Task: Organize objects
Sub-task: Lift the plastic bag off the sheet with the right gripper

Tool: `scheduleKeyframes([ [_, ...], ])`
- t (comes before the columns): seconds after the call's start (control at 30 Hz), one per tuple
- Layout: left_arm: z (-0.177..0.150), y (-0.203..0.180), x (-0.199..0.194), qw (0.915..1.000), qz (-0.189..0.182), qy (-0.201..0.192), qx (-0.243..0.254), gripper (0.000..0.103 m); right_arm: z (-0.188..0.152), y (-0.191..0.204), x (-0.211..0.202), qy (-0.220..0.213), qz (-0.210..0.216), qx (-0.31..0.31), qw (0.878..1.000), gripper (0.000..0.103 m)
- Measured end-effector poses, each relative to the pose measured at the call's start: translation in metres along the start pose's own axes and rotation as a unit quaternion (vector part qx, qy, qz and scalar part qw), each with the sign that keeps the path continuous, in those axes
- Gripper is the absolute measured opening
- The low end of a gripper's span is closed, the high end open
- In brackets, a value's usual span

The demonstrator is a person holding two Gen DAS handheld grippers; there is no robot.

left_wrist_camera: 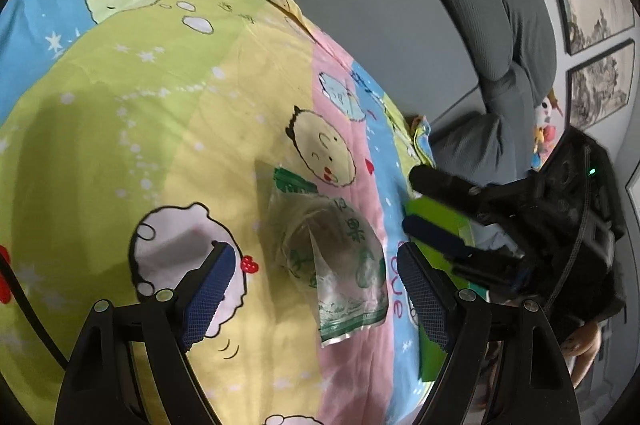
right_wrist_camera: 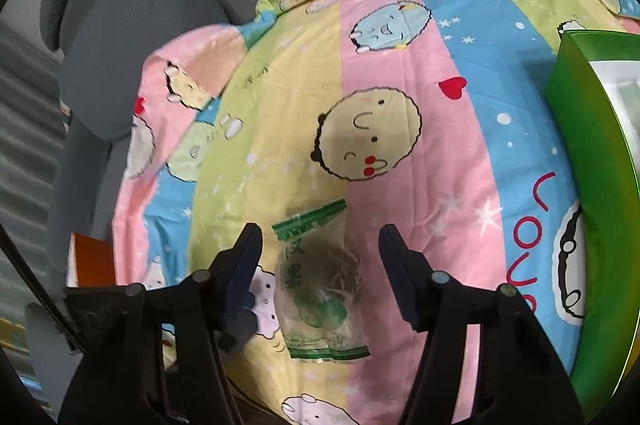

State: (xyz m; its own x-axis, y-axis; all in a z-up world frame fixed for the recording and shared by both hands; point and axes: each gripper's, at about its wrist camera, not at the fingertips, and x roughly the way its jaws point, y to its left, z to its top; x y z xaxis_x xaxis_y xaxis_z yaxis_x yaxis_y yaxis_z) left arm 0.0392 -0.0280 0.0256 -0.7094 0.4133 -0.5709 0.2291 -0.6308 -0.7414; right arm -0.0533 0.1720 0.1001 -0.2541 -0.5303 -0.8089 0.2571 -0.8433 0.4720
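A packet (right_wrist_camera: 320, 289) lies on the cloth (right_wrist_camera: 400, 65), box (right_wrist_camera: 592, 185) at its right.

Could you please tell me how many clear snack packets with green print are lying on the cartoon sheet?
1. The packet lies on the yellow and pink stripes of the sheet, left of the green box. Others may be hidden inside that box.

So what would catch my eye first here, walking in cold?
The bright cartoon bedsheet, striped pink, yellow, blue and green, fills both views. On it lies a clear snack packet with green print, framed between the fingers of the right tool and also in front of the left tool. A green box sits at the sheet's right edge.
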Motion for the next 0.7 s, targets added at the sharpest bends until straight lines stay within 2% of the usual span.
scheduleKeyframes([
  [0.1, -0.003, -0.001, 0.008, 0.9999, 0.008, 0.012, 0.006, 0.083, -0.002, 0.004, 0.0, 0.011, 0.018, -0.012, 1.0, 0.062],
  [0.2, -0.006, -0.001, 0.015, 0.9996, 0.015, 0.022, 0.009, 0.083, -0.005, 0.008, 0.008, 0.028, 0.012, -0.024, 0.999, 0.065],
  [0.33, -0.011, -0.007, 0.018, 0.9988, 0.031, 0.017, 0.034, 0.083, -0.01, 0.01, 0.023, 0.061, 0.01, -0.033, 0.998, 0.065],
  [0.43, -0.012, -0.009, 0.02, 0.9983, 0.034, 0.013, 0.046, 0.083, -0.014, 0.012, 0.031, 0.068, -0.012, -0.049, 0.996, 0.065],
  [0.57, -0.015, -0.012, 0.024, 0.9976, 0.036, 0.003, 0.06, 0.083, -0.017, 0.005, 0.046, 0.091, -0.016, -0.037, 0.995, 0.065],
  [0.6, -0.016, -0.013, 0.024, 0.9975, 0.034, 0.001, 0.062, 0.082, -0.017, 0.004, 0.049, 0.097, -0.015, -0.038, 0.994, 0.065],
  [0.67, -0.016, -0.014, 0.029, 0.9977, 0.024, 0.009, 0.062, 0.067, -0.018, 0.003, 0.052, 0.1, -0.013, -0.041, 0.994, 0.06],
  [0.7, -0.016, -0.014, 0.031, 0.9981, 0.022, 0.012, 0.057, 0.067, -0.019, 0.003, 0.051, 0.099, -0.013, -0.043, 0.994, 0.06],
])
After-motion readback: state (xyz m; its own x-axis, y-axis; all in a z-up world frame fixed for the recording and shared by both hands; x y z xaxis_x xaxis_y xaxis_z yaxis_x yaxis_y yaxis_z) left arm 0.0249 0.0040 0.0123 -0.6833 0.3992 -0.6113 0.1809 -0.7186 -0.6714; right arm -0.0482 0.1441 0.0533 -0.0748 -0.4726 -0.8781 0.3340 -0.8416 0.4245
